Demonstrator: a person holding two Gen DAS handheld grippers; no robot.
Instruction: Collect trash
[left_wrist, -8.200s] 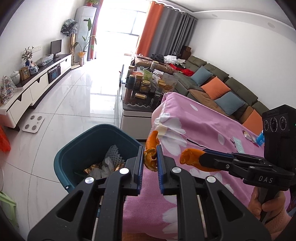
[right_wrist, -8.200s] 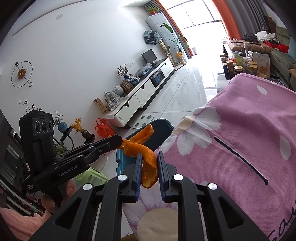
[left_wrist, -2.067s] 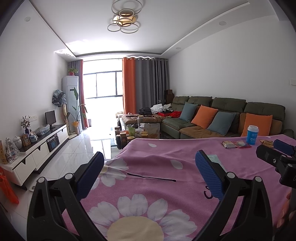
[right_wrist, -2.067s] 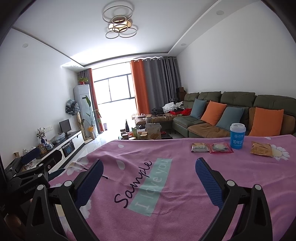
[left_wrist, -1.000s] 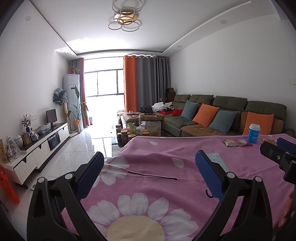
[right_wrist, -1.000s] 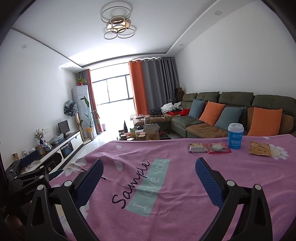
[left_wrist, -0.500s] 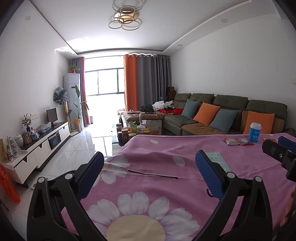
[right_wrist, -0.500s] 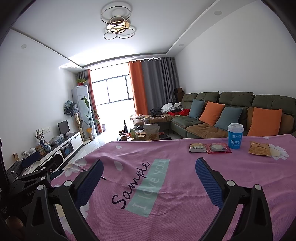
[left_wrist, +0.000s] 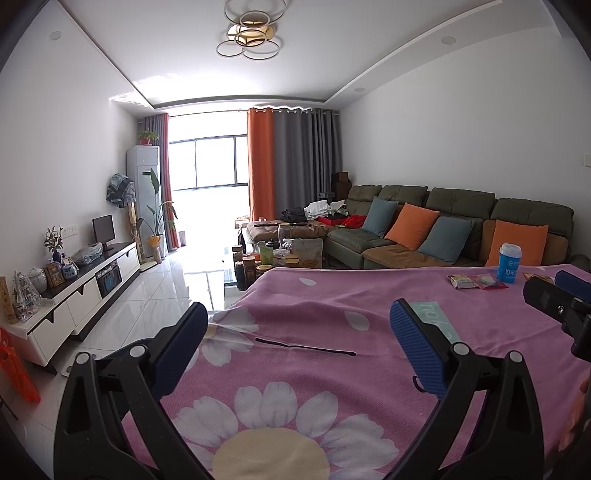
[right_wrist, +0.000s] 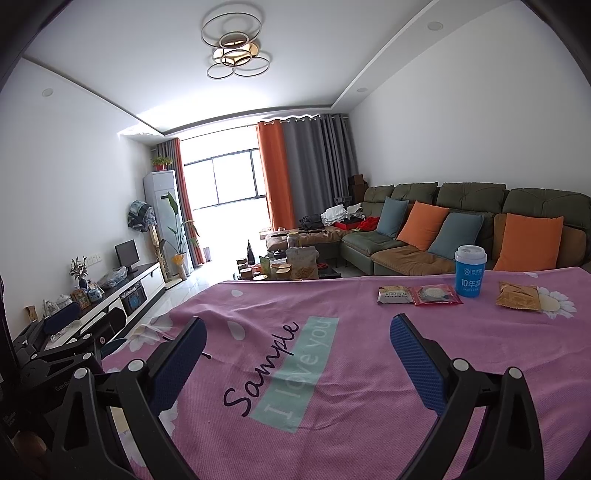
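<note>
Both grippers hover over a table with a pink flowered cloth (right_wrist: 332, 369). My left gripper (left_wrist: 299, 343) is open and holds nothing, and so is my right gripper (right_wrist: 297, 347). On the far right part of the table lie a grey-white snack packet (right_wrist: 394, 295), a red snack packet (right_wrist: 436, 295) and a brown snack packet (right_wrist: 519, 296), beside a blue paper cup with a white lid (right_wrist: 469, 270). The same cup (left_wrist: 509, 263) and packets (left_wrist: 474, 281) show far right in the left wrist view. The right gripper (left_wrist: 557, 299) pokes in there too, and the left gripper (right_wrist: 66, 339) shows at the right view's left edge.
A green sofa (right_wrist: 461, 221) with orange and blue cushions lines the right wall. A cluttered coffee table (left_wrist: 280, 254) stands beyond the table's far edge. A white TV cabinet (left_wrist: 81, 291) runs along the left wall over shiny tiled floor (left_wrist: 166, 291). No bin is in view.
Eight seconds ago both grippers were shut on orange peel over a teal bin. Now both are open and empty, facing across the table. In the last second the views drifted only slightly.
</note>
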